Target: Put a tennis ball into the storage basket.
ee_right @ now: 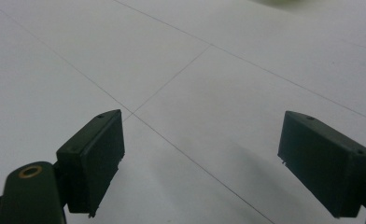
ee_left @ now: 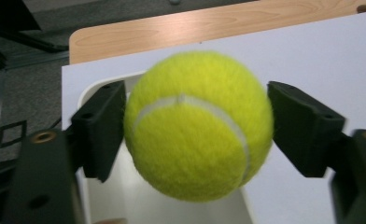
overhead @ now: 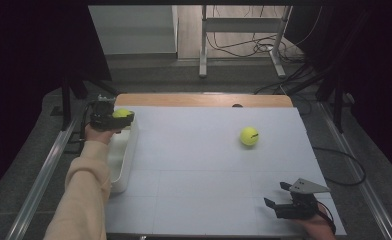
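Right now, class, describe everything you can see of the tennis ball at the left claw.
The tennis ball is yellow-green and fuzzy like felt, with a pale curved seam across its face. It looks round and undented, slightly blurred. It sits between the two black pads of the left claw, one at each side; whether they press it is unclear. It is above the far end of the white bin at the table's left edge.
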A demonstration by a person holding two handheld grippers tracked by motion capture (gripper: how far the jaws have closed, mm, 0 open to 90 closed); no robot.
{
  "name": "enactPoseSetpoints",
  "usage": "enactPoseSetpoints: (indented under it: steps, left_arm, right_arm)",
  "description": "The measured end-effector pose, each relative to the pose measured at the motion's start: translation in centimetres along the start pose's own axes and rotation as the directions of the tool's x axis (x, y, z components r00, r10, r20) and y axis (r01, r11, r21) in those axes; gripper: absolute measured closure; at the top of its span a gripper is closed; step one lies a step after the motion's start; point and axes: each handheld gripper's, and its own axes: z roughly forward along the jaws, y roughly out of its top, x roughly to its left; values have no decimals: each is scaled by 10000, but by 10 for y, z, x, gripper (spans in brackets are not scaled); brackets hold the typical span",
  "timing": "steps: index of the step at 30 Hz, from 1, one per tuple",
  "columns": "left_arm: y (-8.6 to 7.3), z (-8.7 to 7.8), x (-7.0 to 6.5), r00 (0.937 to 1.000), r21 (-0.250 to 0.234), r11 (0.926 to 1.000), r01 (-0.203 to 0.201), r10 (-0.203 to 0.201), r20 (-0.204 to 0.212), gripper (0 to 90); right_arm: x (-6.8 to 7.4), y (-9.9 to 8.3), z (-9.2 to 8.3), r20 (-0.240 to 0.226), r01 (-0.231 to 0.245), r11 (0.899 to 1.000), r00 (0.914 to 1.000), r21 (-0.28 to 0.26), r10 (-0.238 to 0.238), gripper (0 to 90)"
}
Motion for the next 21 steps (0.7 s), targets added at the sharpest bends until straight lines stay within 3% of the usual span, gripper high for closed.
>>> enactPoseSetpoints:
  steps: [2,8,13,21]
  left_arm:
    - [1,-3,-2,10000,-204,9998,-12,13,62,144]
    - [1,-12,-11,9969,-546,9984,-167,209,765,127]
    - [-3,-19,-24,9891,-928,9952,-317,445,1400,126]
    - [-11,-32,-40,9784,-1445,9887,-394,676,1955,130]
  right_arm:
    - [0,0,0,-5,-2,10000,10000,9,2,149]
    - [1,0,0,-19,-20,10000,10000,6,20,149]
    - [0,1,1,-59,-70,10000,10000,-37,70,149]
    - [-3,1,1,-184,-147,9998,9997,-111,145,149]
